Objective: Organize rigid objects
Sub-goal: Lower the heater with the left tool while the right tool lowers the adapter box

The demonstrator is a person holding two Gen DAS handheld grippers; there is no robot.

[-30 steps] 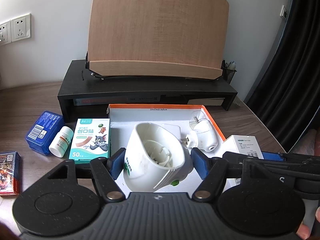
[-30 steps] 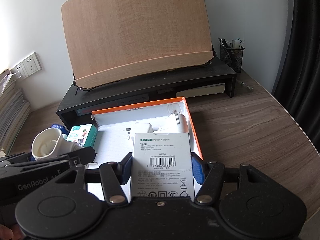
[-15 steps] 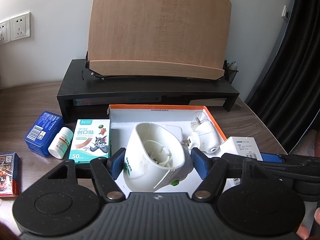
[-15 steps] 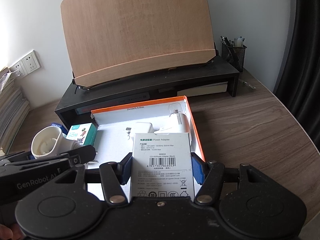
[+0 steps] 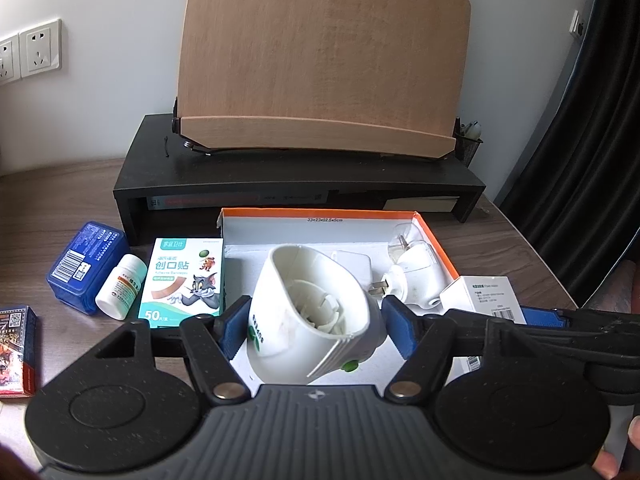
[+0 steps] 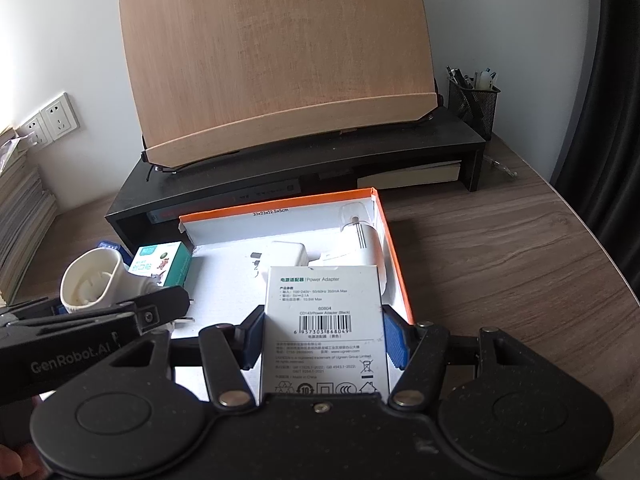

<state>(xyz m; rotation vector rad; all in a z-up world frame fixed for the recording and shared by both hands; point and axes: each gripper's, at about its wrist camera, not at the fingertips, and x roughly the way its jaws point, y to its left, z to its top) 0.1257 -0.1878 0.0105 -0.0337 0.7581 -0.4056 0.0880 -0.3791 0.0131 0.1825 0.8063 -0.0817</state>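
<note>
Left hand-held gripper (image 5: 314, 326) grasps a white holder (image 5: 308, 316) over the tray (image 5: 320, 215); right hand-held gripper (image 6: 323, 338) grasps an adapter box (image 6: 324, 328) over the tray too

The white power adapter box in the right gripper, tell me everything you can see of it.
The power adapter box is a white cardboard carton with grey print, a barcode and compliance symbols on its upturned face. The right gripper is shut on its two side walls, holding it above the near edge of the orange-rimmed tray.
</note>
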